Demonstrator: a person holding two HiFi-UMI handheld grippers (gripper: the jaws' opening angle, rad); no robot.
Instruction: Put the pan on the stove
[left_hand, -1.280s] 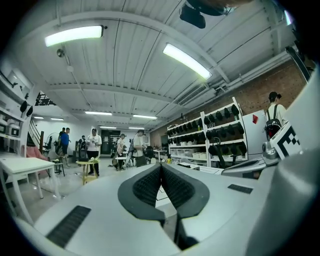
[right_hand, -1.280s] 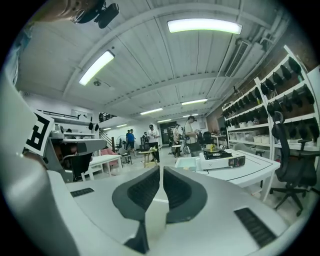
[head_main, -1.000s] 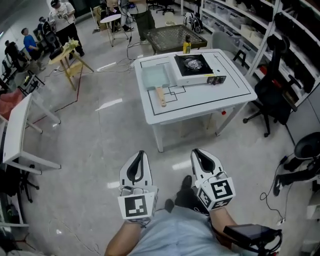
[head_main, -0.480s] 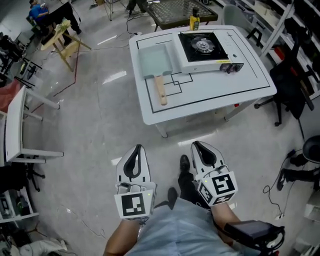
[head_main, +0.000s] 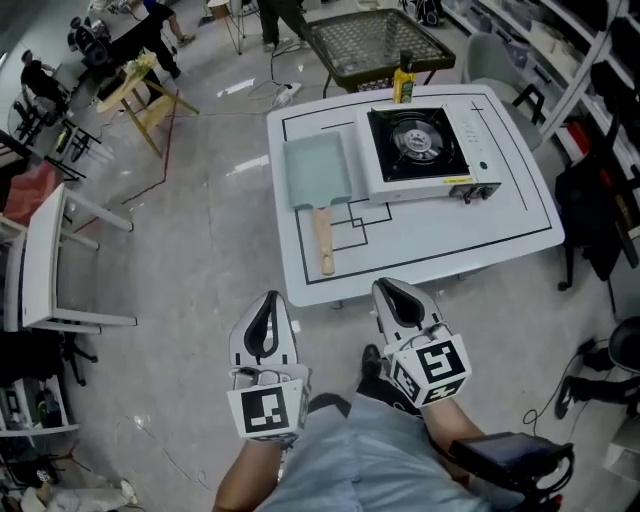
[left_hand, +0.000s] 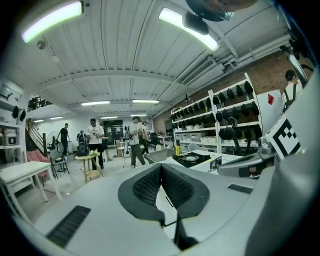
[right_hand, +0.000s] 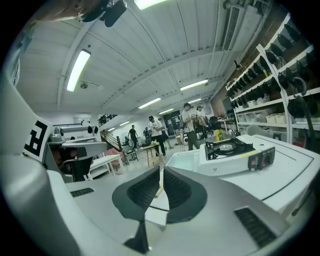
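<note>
Underfoot in the head view, grey glossy floor (head_main: 200, 250) takes up most of the frame. Only this view shows it, along with a white side table (head_main: 40, 250) at left, a wooden stand (head_main: 150, 100) far left, a dark mesh-top table (head_main: 372, 45) at the far end and a black office chair (head_main: 590, 215) at right. Both gripper views look level and add what the head view lacks: a ribbed ceiling (left_hand: 125, 60), light strips (left_hand: 52, 20), shelving (left_hand: 225, 115) along the right wall, and people (left_hand: 135, 142) standing far off.

White table (head_main: 500, 225) with black lines stands far centre-right. Stove (head_main: 420, 150) sits on its far right part, burner bare. Pan (head_main: 318, 172), square and pale teal, lies flat on the table just left of the stove, not on it, its wooden handle (head_main: 324, 240) pointing near. Its full outline shows only from the head. The right gripper view catches it as a pale slab past the jaw tips, and alone shows the stove's front knob (right_hand: 263, 158).

Left gripper (head_main: 270, 297) and right gripper (head_main: 387, 288) are side by side at the near side, by the table's near edge, touching nothing. Each one's own view shows its jaws pressed together with nothing between them.

Yellow bottle (head_main: 404, 78) stands at the table's far edge, behind the stove.
</note>
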